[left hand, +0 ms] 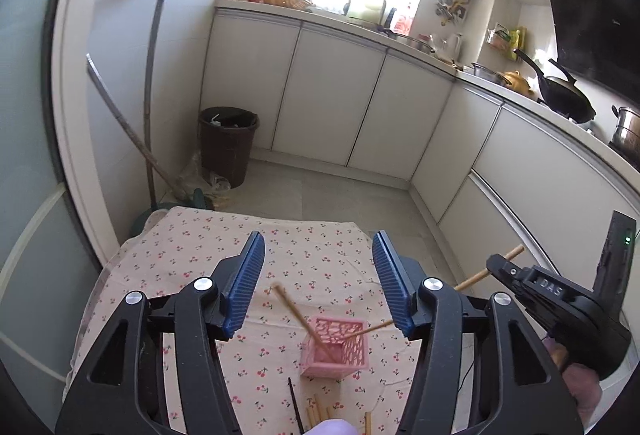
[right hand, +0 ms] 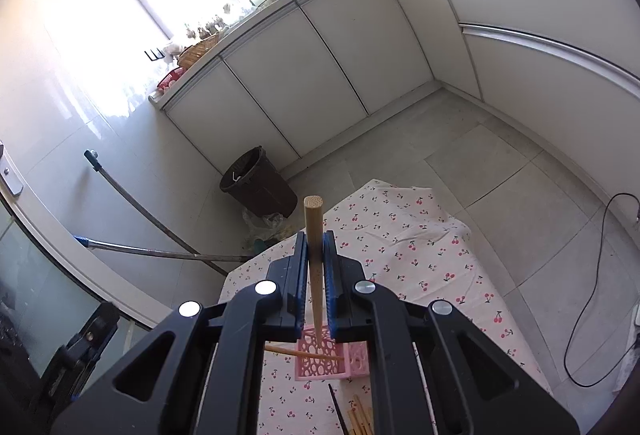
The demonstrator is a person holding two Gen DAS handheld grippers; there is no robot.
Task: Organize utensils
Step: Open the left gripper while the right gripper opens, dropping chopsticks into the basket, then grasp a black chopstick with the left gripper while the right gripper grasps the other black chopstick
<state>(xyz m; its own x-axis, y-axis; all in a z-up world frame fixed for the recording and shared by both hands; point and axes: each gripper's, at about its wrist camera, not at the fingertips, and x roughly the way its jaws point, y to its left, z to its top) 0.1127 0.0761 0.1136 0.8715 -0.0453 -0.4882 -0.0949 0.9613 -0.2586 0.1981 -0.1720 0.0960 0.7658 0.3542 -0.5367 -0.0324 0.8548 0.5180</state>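
Note:
A pink perforated holder (left hand: 335, 349) stands on the cherry-print cloth (left hand: 192, 247), also in the right wrist view (right hand: 320, 357). One wooden chopstick (left hand: 300, 319) leans inside it. My left gripper (left hand: 318, 263) is open and empty above the holder. My right gripper (right hand: 316, 255) is shut on a second wooden chopstick (right hand: 314, 255), whose lower tip reaches the holder's rim; it shows at the right of the left wrist view (left hand: 476, 277). Loose wooden chopsticks (left hand: 318, 409) and a dark one (left hand: 295, 405) lie on the cloth in front of the holder.
A brown bin (left hand: 228, 145) and leaning broom handles (left hand: 152, 83) stand on the floor beyond the table. White cabinets (left hand: 332, 95) with a cluttered counter line the far wall. A black cable (right hand: 592, 295) lies on the floor to the right.

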